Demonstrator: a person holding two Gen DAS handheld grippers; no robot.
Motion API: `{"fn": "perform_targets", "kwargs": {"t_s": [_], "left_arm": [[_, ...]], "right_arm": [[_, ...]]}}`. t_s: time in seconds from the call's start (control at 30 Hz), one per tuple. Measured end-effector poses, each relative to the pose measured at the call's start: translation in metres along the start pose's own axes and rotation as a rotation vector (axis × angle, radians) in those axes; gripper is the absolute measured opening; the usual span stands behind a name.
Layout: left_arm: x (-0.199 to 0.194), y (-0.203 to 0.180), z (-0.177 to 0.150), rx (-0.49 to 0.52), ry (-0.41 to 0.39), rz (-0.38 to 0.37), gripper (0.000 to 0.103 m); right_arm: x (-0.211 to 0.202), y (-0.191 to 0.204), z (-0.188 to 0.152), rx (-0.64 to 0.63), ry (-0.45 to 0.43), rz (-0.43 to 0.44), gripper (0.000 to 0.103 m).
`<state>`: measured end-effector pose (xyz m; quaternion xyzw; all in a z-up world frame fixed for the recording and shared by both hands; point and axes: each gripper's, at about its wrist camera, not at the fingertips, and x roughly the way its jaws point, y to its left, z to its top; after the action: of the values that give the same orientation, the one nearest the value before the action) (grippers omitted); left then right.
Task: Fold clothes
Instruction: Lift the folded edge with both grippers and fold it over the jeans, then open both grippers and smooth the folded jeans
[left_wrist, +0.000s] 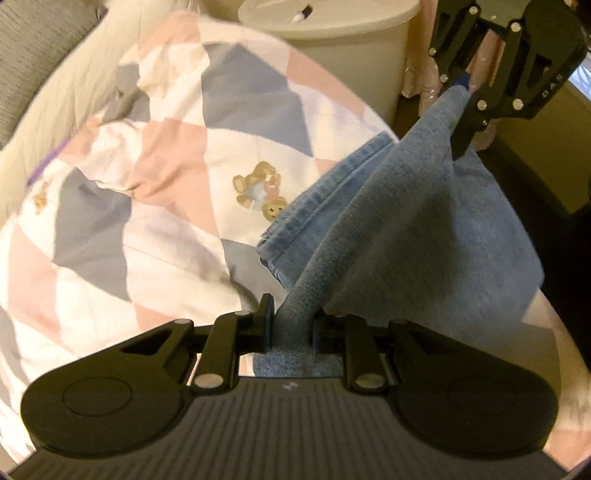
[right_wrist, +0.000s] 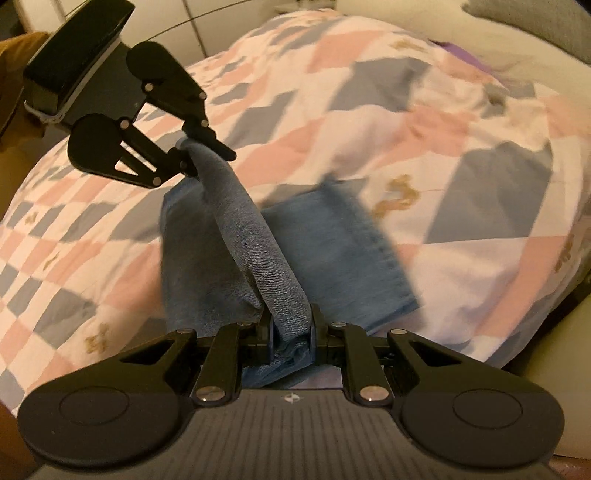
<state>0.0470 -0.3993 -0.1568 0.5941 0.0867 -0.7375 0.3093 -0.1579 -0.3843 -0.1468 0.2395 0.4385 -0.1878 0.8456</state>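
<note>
Fingers (left_wrist: 266, 314) of my left gripper (left_wrist: 291, 325) clamp one end of the jeans' (left_wrist: 424, 236) folded edge; my right gripper (right_wrist: 291, 325) pinches the other. Between them the denim is taut, its rest draping onto the checked quilt (left_wrist: 177, 155) on the bed.

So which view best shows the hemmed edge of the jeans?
The left wrist view: the jeans' stitched hem runs sharp across the checked quilt, beside the fold held by the left gripper and right gripper. The right wrist view shows that edge only motion-blurred, behind the taut fold.
</note>
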Motion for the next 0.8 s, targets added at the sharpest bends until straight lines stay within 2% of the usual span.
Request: {"fn": "perform_targets", "kwargs": {"t_s": [0.13, 0.33, 0.37, 0.4, 0.43, 0.47, 0.53, 0.6, 0.7, 0.77, 0.8], "left_arm": [[0.026, 0.015, 0.01, -0.037, 0.037, -0.028, 0.017], [0.048, 0.03, 0.021, -0.093, 0.072, -0.034, 0.018], [0.053, 0.033, 0.023, -0.104, 0.079, -0.034, 0.02], [0.058, 0.035, 0.025, -0.116, 0.085, -0.034, 0.028], [0.058, 0.04, 0.024, -0.172, 0.083, -0.025, 0.037], [0.059, 0.046, 0.023, -0.227, 0.081, -0.015, 0.039], [0.059, 0.057, 0.02, -0.338, 0.076, 0.003, 0.038], [0.052, 0.058, 0.011, -0.444, 0.038, -0.002, 0.037], [0.041, 0.059, -0.002, -0.602, -0.018, -0.01, 0.019], [0.033, 0.06, -0.011, -0.707, -0.056, -0.016, 0.015], [0.03, 0.06, -0.015, -0.76, -0.076, -0.018, 0.014]], "right_arm": [[0.016, -0.04, 0.009, 0.027, 0.037, 0.036, 0.015], [0.021, -0.07, 0.019, 0.059, 0.035, 0.098, 0.014], [0.026, -0.076, 0.02, 0.076, 0.042, 0.103, 0.014], [0.032, -0.083, 0.02, 0.096, 0.049, 0.109, 0.014], [0.04, -0.09, 0.019, 0.127, 0.062, 0.11, 0.014], [0.048, -0.098, 0.018, 0.16, 0.076, 0.111, 0.014], [0.063, -0.113, 0.014, 0.237, 0.098, 0.108, 0.015], [0.068, -0.124, 0.01, 0.313, 0.101, 0.123, 0.015], [0.067, -0.132, 0.007, 0.374, 0.105, 0.157, 0.015], [0.063, -0.132, 0.006, 0.401, 0.105, 0.164, 0.018], [0.06, -0.131, 0.005, 0.409, 0.102, 0.16, 0.024]]}}
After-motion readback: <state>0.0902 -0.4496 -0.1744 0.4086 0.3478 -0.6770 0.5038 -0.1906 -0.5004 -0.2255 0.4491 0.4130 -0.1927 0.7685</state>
